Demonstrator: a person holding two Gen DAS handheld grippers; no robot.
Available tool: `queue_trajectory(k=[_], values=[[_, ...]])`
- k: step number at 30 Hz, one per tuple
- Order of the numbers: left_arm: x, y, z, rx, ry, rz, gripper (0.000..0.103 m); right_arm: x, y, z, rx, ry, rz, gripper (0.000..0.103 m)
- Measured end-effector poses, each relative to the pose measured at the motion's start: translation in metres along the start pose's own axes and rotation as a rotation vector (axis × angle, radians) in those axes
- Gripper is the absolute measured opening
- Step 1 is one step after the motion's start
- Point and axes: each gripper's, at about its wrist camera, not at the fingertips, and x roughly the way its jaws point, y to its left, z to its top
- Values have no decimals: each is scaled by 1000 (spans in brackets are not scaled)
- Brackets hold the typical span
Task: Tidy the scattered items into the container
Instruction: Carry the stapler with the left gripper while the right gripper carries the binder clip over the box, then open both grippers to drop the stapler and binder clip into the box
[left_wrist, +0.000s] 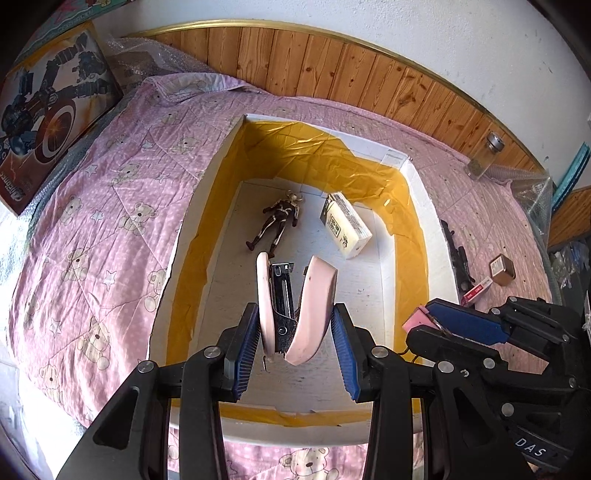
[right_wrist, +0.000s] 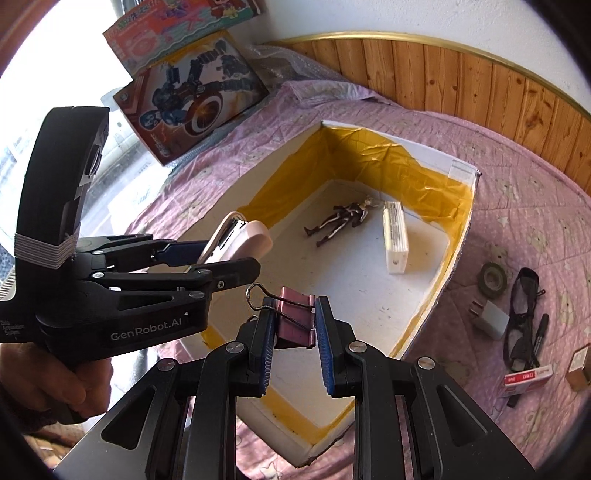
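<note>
A pink stapler (left_wrist: 295, 314), its arms splayed apart, sits pinched between the blue pads of the left gripper (left_wrist: 297, 345) above the near end of a white box (left_wrist: 421, 206) lined along its walls with yellow tape. Just to its right, the right gripper (right_wrist: 293, 349) is clamped on a pink binder clip (right_wrist: 295, 317), wire handle pointing left, over the box's near corner; in the left wrist view the clip shows as a pink edge at that gripper's tip. On the box's white floor lie a dark toy figure (left_wrist: 277, 221) on its back and, beside it toward the right wall, a white pack (left_wrist: 345, 230) with dark print. The box rests on a pink bedspread (left_wrist: 110, 206) patterned with bears and stars. Outside the right wall, on the bedspread, are a roll of tape (right_wrist: 493, 278), a white charger plug (right_wrist: 491, 317), dark-framed glasses (right_wrist: 522, 314), a black marker (right_wrist: 537, 334), a red-and-white small box (right_wrist: 528, 380) and a brown small box (right_wrist: 580, 367). A glass jar (left_wrist: 484, 160) lies near the wooden wall panelling (left_wrist: 332, 70). Toy cartons (right_wrist: 192, 96) lean at the far left. A hand (right_wrist: 55, 384) grips the left tool's handle.
</note>
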Motion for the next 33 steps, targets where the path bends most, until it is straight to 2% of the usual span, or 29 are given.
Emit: queue_trajectory(k=[6, 13, 14, 15, 16, 19, 23, 33], values=[[21, 0, 4, 39, 56, 29, 41, 21, 0, 7, -54, 72, -6, 24], [38, 7, 6, 32, 111, 45, 41, 42, 3, 12, -94, 148, -19, 25], [40, 9, 6, 29, 122, 44, 42, 43, 3, 13, -94, 151, -22, 30], [43, 10, 6, 26, 139, 39, 42, 43, 2, 14, -93, 150, -26, 38], [45, 12, 5, 21, 150, 40, 42, 43, 1, 15, -91, 148, -30, 39], [42, 14, 5, 17, 136, 66, 43, 38, -4, 17, -73, 138, -32, 40], [33, 15, 5, 10, 118, 62, 46, 29, -7, 16, -42, 114, -20, 41], [16, 7, -5, 20, 108, 64, 46, 11, 1, -2, 17, 73, 29, 41]])
